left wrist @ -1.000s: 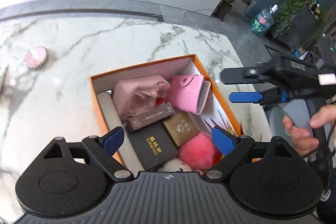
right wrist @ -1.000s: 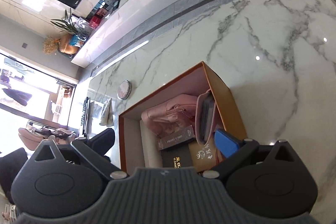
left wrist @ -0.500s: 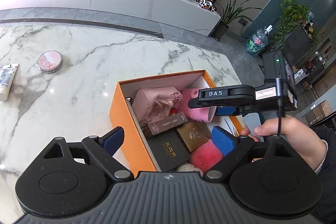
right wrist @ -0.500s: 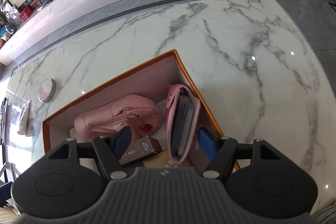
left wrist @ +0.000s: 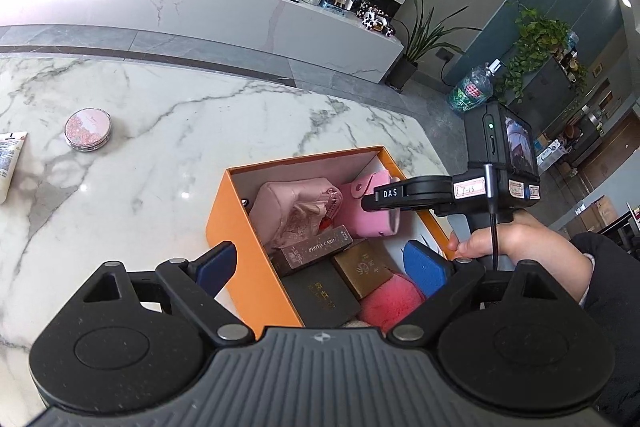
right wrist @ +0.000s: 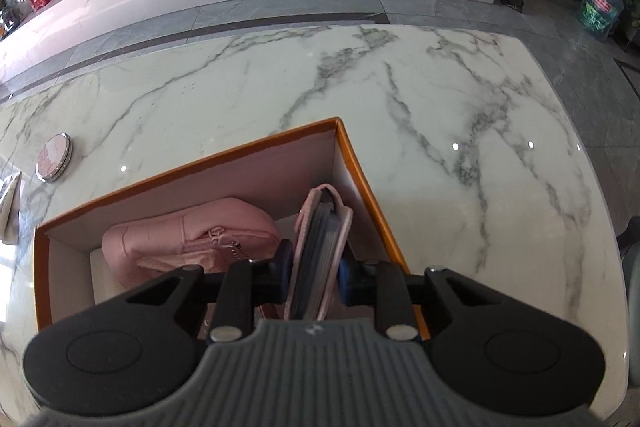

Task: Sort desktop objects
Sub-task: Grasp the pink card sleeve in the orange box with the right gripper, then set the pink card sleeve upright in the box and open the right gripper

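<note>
My right gripper point(right wrist: 312, 273) has just been closing its jaws, and they now pinch the pink card holder point(right wrist: 318, 251), one blue pad pressed on each face. The holder stands on edge in the orange box point(right wrist: 362, 183), against the wall nearest the worktop's right edge, dark card sleeves showing between its covers. Just left of it lies a pink pouch point(right wrist: 188, 237) with a small chain at its zip.

From my left gripper point(left wrist: 320, 267) I see its jaws spread wide with nothing between the pads; the left pad hangs outside the box's near orange wall, the right pad over the box's contents. Under them sit a brown carton marked PHOTO CARD point(left wrist: 316, 253), a black box with gold lettering point(left wrist: 324, 297), a gold-brown box point(left wrist: 366, 267) and a pink fluffy ball point(left wrist: 390, 301). The person's hand point(left wrist: 516, 247) grips the right tool's handle just past the box's right wall.

Out on the marble worktop point(right wrist: 440, 131), toward its left edge and well apart from the box, rest a round pink compact point(left wrist: 88, 129) and a white tube point(left wrist: 10, 163).
</note>
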### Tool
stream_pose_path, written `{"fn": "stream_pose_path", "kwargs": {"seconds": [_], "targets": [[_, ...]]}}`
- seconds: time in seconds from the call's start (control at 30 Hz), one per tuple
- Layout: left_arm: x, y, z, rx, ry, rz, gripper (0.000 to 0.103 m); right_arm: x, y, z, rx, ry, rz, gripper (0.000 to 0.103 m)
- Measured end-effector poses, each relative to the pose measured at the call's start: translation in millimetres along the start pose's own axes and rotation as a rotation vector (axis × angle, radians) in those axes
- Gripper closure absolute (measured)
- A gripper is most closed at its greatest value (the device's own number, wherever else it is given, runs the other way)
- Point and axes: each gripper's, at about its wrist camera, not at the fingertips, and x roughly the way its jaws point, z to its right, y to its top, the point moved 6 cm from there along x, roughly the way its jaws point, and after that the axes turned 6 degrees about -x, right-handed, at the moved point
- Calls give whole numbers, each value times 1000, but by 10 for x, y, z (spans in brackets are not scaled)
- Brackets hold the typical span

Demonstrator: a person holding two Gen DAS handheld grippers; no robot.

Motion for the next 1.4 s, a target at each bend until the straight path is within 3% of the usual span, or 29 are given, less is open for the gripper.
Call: {"fn": "stream_pose_path", "kwargs": {"seconds": [0.1,0.27,0.43,0.47,0.53,0.63,0.77,0.9,1.07,1.17,1.4], "targets": [[14,-12,-43,-9,3,-5,0,-47,-55,-31,-155,-31,60,84],[40,-22,-73,-9,17,-11,0,-67,-186,-65,-291,-52,99,84],[61,-30,-62,-4,13,-23,0,-91,-241,-54,-307,-74,39,80],[65,-33,-65,-2,15,-26,0,-102,-267,-50,-304,-73,16,78],[70,-38,-71,-4,17,-29,0,-151,-319,-72,-309,-62,-18,64],[71,-42,-72,-7,14,-31,0,-237,-395,-112,-311,-60,-46,55],[59,-53,-53,0,12,-35,0,-378,-354,-165,-339,-81,5,49],[41,-71,-34,10,7,-37,0,-409,-233,-230,-358,-63,5,35],[29,-78,-36,4,4,-39,0,-142,-106,-335,-434,-69,-119,38],[14,-87,-37,7,-2,-38,0,-44,-49,-347,-466,-112,-166,49],[13,-80,-100,-15,0,-37,0,-22,-221,-357,-599,-121,-258,54]]}}
